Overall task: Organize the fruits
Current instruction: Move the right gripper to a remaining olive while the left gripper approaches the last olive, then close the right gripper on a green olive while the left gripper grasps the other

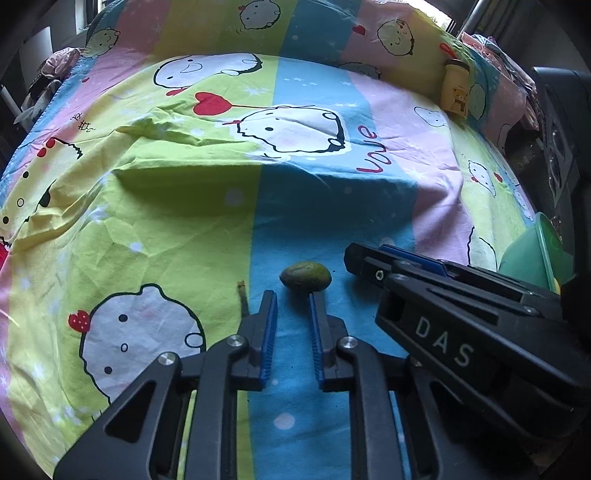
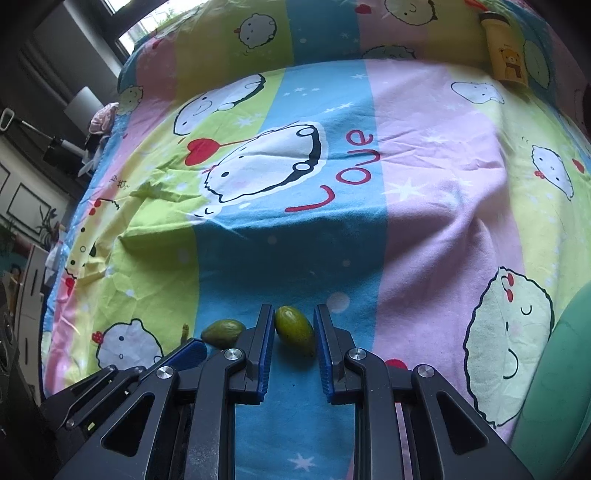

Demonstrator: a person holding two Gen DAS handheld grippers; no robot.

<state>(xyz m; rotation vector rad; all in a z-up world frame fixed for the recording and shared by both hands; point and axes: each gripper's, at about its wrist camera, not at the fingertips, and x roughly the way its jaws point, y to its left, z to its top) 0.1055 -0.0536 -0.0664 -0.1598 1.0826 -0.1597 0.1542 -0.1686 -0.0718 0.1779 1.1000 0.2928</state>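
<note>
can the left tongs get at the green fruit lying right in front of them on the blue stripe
Probably yes. The left tongs are open and the green fruit lies just beyond their tips, with only bare bedsheet between. The right tongs sit close beside the fruit, but do not block the straight path.

Daylight enters from the window (image 2: 122,22) behind the bed, leaving the far half of the bedsheet (image 1: 314,92) bright and the near half in my own broad shadow. Both fisheye views bow strongly toward their dark, vignetted corners; focus is soft throughout, without glare.
</note>
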